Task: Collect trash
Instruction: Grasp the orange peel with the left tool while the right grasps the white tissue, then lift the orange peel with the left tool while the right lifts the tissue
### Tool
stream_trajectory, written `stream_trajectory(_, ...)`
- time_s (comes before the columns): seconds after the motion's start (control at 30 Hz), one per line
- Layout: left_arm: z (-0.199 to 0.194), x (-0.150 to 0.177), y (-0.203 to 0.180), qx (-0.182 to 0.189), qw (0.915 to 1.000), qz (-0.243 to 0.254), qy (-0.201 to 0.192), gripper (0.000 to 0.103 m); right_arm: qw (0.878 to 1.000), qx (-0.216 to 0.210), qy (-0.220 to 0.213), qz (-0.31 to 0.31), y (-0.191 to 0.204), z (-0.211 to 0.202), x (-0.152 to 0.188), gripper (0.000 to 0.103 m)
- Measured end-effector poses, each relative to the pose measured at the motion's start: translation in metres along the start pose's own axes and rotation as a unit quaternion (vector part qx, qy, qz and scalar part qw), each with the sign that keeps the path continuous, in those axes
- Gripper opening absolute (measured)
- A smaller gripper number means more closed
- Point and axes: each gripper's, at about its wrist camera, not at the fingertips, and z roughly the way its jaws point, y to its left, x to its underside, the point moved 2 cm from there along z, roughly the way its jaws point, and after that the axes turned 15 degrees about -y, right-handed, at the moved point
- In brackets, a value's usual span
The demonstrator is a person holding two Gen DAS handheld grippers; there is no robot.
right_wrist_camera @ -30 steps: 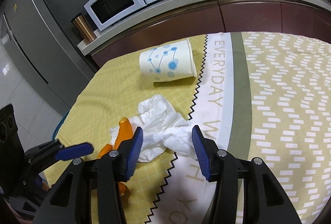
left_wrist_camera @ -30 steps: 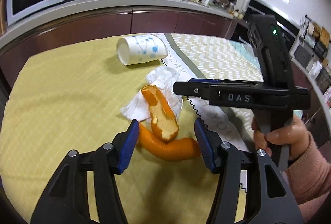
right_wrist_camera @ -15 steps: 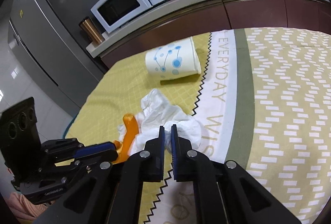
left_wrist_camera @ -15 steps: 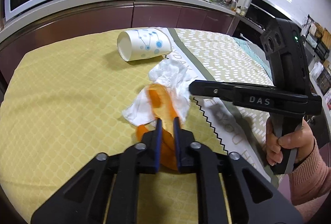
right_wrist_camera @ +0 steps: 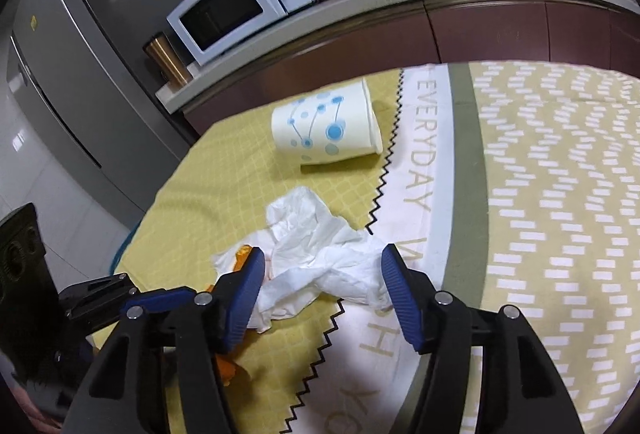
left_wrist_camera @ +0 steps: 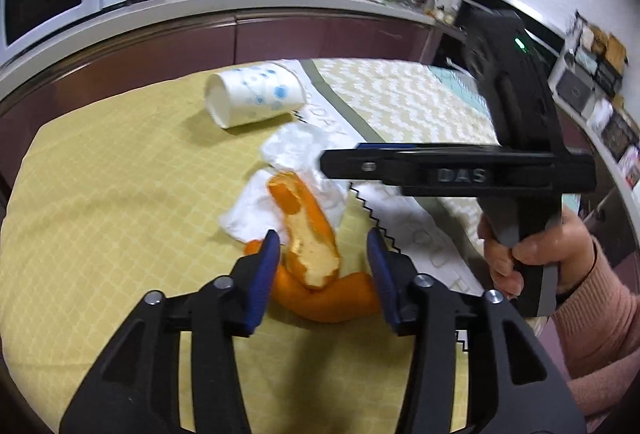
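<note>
On the yellow tablecloth, tipped paper cup, both grippers wide: left gripper astride orange peel, right gripper astride crumpled tissue.

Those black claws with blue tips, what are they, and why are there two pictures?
They are grabbing tools, and a person holds one in each hand. Each carries a camera looking along its fingers, so you get two pictures. In the left view, the left gripper is open around an orange peel, holding nothing. You can also see the person's right hand on the other tool. In the right view, the right gripper is open around a crumpled white tissue. A paper cup lies on its side on the yellow tablecloth.
</note>
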Motion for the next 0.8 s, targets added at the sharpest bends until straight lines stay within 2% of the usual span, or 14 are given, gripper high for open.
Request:
stream_trajectory(0.07,0.008,0.002,0.0,-0.006,0.9999,0.001,0.01,0.042,1.0,0.001,0.001,-0.004,0.001,0.002,0.001,0.058)
stream_trajectory(0.1,0.011,0.003,0.001,-0.008,0.9999,-0.003,0.013,0.039,1.0,-0.001,0.003,-0.006,0.001,0.002,0.001,0.054)
stream_trajectory(0.13,0.012,0.003,0.003,-0.009,0.9998,-0.007,0.013,0.033,1.0,-0.004,0.003,-0.007,0.002,0.002,0.002,0.042)
stream_trajectory(0.17,0.012,0.003,0.007,-0.012,0.9998,-0.013,0.013,0.028,1.0,-0.005,0.008,-0.004,0.003,0.002,0.003,0.037)
stream_trajectory(0.23,0.012,0.003,0.01,-0.01,0.9997,-0.019,0.013,0.023,1.0,-0.008,0.01,-0.004,0.003,0.002,0.004,0.018)
stream_trajectory(0.33,0.01,0.004,0.01,-0.012,0.9997,-0.018,0.009,0.015,1.0,-0.017,0.005,-0.004,0.005,-0.001,0.005,0.004)
stream_trajectory(0.47,0.003,0.002,0.012,-0.017,0.9996,-0.023,-0.004,0.011,0.999,-0.031,-0.013,0.008,0.005,-0.013,0.002,0.002)
stream_trajectory(0.8,-0.037,-0.008,0.024,-0.032,0.9977,-0.036,-0.047,0.01,0.997,-0.052,-0.055,0.012,0.017,-0.037,-0.014,0.002)
